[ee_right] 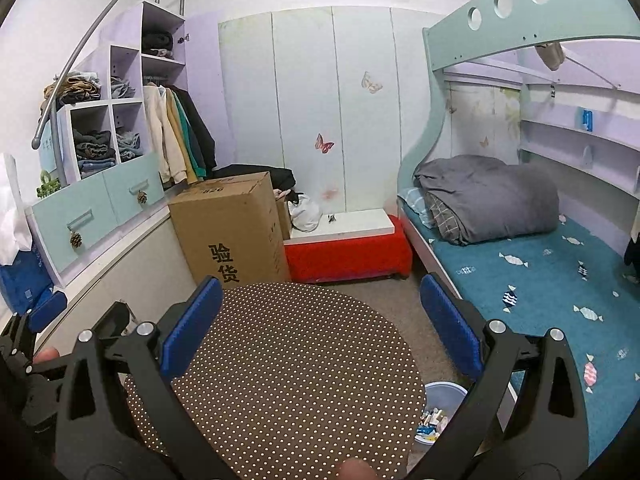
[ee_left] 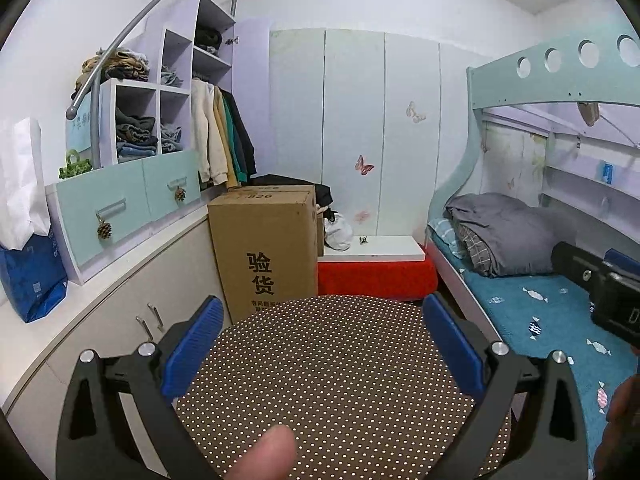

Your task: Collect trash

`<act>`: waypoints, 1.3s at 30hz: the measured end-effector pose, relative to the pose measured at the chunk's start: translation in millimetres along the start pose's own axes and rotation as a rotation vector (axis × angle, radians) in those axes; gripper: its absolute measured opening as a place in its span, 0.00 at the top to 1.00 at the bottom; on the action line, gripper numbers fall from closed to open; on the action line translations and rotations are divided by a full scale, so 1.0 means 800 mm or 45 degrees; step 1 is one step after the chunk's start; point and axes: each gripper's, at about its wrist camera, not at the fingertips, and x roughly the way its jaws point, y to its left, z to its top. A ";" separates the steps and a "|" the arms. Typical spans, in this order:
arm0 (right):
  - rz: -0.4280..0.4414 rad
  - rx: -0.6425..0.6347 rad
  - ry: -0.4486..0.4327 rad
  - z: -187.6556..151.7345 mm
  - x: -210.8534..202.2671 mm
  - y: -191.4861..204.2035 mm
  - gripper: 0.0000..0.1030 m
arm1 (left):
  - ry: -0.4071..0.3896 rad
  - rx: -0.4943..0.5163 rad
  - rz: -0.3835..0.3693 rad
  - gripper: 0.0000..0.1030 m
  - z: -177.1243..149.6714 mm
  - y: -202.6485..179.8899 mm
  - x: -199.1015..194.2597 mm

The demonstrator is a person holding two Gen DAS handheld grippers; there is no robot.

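while both grippers hang wide open and empty over the dotted stool (ee_right: pixel 280 360), the left gripper (ee_left: pixel 324 344) and right gripper (ee_right: pixel 320 328) hold nothing. a bin (ee_right: pixel 440 400) at lower right of the right view already holds what looks like wrappers. no loose trash shows on stool or floor, so collecting seems done or barely begun.
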 end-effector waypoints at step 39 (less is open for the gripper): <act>0.024 0.015 -0.034 0.009 -0.015 -0.009 0.06 | -0.032 -0.002 -0.006 0.05 0.007 -0.022 -0.018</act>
